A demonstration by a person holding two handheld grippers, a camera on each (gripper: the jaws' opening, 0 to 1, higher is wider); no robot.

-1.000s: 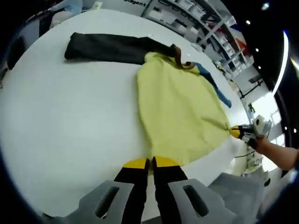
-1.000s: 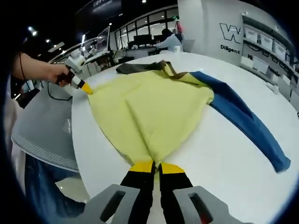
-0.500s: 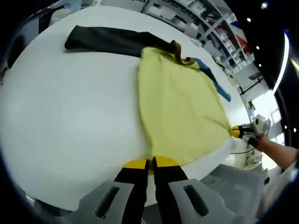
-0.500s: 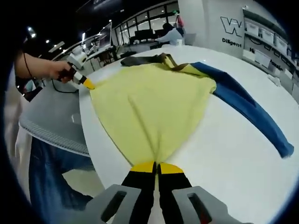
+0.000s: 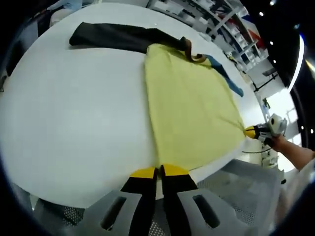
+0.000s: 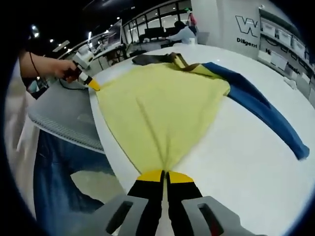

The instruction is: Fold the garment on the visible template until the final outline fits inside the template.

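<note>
Two yellow-tipped black grippers pinch the near hem corners of a pale yellow garment with one black sleeve and one blue sleeve (image 5: 189,105), spread flat on a white round table (image 5: 74,123). The left gripper (image 5: 157,171) has its jaws pressed together on one corner, near the table's edge. The right gripper (image 6: 164,175) clamps the other corner. The blue sleeve (image 6: 261,110) stretches far right.

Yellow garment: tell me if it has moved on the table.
Yes. The yellow garment has slid toward the white table's near edge, held by the left gripper and right gripper.
</note>
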